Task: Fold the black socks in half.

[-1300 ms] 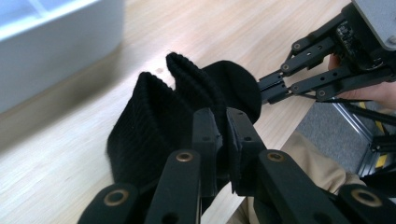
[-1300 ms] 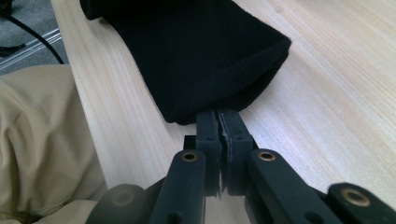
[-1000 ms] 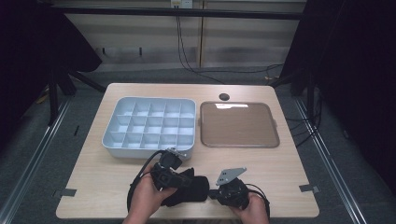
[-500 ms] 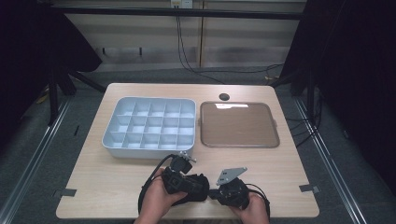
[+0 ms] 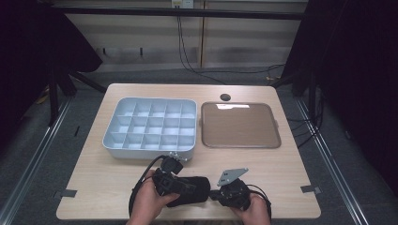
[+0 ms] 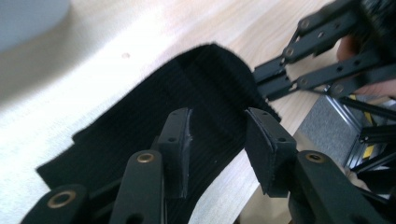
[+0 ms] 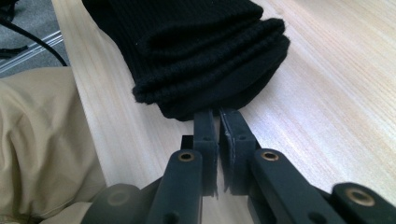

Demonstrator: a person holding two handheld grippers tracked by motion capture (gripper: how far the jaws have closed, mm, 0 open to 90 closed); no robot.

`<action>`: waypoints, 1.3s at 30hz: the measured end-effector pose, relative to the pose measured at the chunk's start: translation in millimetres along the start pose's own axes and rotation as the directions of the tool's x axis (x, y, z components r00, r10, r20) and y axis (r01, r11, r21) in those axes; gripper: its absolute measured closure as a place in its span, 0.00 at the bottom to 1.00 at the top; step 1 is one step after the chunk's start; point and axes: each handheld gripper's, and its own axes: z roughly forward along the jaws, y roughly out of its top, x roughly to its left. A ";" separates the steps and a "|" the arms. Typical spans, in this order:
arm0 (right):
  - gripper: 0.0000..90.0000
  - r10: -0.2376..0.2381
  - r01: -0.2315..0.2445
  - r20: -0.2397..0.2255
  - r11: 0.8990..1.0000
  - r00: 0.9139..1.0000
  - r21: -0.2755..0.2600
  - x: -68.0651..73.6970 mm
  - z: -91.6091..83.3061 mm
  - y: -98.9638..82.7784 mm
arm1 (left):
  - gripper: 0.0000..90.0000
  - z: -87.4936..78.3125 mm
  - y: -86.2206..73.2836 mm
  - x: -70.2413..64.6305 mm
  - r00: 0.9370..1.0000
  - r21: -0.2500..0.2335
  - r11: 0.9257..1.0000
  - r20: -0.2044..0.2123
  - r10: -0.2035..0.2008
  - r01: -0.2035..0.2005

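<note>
The folded black cloth [image 5: 190,191] lies lengthwise along the counter's [image 5: 281,168] near edge. The right gripper [image 5: 217,193] pinches its end; the left gripper [image 6: 217,140], just opening, straddles it unpressed. The compartment tray [image 5: 150,127] and brown tray [image 5: 240,125] hold nothing.

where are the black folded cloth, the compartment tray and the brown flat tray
black folded cloth [image 5: 195,190], high view, its middle
compartment tray [image 5: 149,149], high view, near wall
brown flat tray [image 5: 239,125], high view, bare floor

left claw [image 6: 217,140] just opened up, let go of black cloth [image 6: 154,116], cloth between jaws but pads weren't pressing; hand slid back a bit
</note>
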 end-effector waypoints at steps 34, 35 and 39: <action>0.94 0.004 -0.004 0.002 1.000 1.000 -0.007 -0.1 0.3 -0.4 | 1.00 11.0 2.7 -7.1 0.996 0.011 0.998 -0.052 0.066 -0.066; 0.94 0.004 -0.004 0.002 1.000 1.000 -0.007 -0.1 0.3 -0.4 | 1.00 10.6 3.1 -7.5 0.996 0.011 0.998 -0.053 0.066 -0.065; 0.94 0.003 -0.003 0.001 1.000 1.000 -0.005 0.2 0.2 -0.3 | 1.00 10.6 3.6 -9.4 0.997 0.002 0.998 -0.044 0.068 -0.068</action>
